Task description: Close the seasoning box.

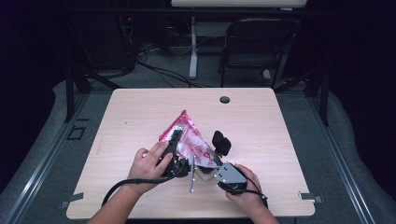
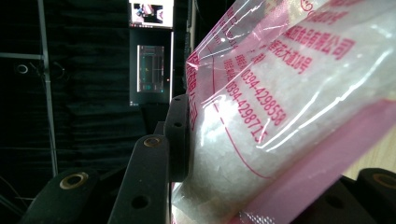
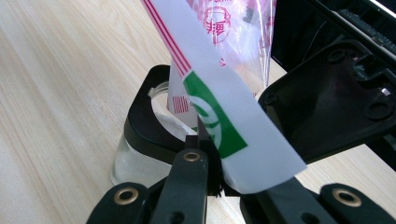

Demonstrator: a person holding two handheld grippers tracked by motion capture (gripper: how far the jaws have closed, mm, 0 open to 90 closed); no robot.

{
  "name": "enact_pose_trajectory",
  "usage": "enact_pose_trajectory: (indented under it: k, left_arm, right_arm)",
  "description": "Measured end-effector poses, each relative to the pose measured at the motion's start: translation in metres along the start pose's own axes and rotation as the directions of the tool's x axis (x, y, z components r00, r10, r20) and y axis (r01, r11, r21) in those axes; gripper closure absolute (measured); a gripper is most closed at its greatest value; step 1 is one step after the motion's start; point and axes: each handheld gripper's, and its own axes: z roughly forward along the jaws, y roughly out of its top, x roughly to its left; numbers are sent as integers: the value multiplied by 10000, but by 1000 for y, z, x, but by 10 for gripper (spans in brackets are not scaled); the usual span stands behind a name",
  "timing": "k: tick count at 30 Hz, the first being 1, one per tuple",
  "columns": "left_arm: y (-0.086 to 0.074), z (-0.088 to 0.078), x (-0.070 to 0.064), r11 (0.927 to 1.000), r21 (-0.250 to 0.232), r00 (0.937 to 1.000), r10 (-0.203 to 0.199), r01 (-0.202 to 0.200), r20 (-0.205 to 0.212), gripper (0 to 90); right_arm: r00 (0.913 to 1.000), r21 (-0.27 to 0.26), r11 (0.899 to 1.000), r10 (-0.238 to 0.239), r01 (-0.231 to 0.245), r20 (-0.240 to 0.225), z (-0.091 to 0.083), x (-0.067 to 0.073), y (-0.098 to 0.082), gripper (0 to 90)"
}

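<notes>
Wooden table (image 1: 140,116) holds our work. Our left gripper (image 1: 173,142) squeezes the pink sugar bag (image 1: 187,133) at ten o'clock; our right gripper (image 1: 215,154) is clamped on the glass jar (image 3: 135,158) at four o'clock.

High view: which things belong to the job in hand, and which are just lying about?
In the job:
- bag of white granules, clamped in the left claw
- glass jar under the bag's corner, held by the right claw

Lying about:
- thin metal stick on the table
- chair
- floor cables
</notes>
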Motion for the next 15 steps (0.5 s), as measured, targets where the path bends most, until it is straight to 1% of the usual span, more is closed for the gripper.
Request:
enact_pose_trajectory:
  k: [6,7,8,14,15]
  left_arm:
    - [0,0,0,10000,2,10000,9,-9,9,694]
    - [0,0,-1,10000,52,9999,-53,52,103,694]
    - [0,0,-1,10000,29,10000,6,-6,22,694]
    - [0,0,-1,10000,41,9999,-67,66,90,694]
    - [0,0,0,10000,34,10000,-29,29,46,694]
  right_arm:
    - [10000,36,10000,-36,36,-40,1,1,0,897]
    - [10000,47,10000,-32,33,-34,1,1,0,897]
    - [10000,51,10000,-25,25,-37,1,1,0,897]
    - [10000,57,10000,-20,20,-39,1,1,0,897]
    - [10000,55,10000,-30,30,-41,1,1,0,897]
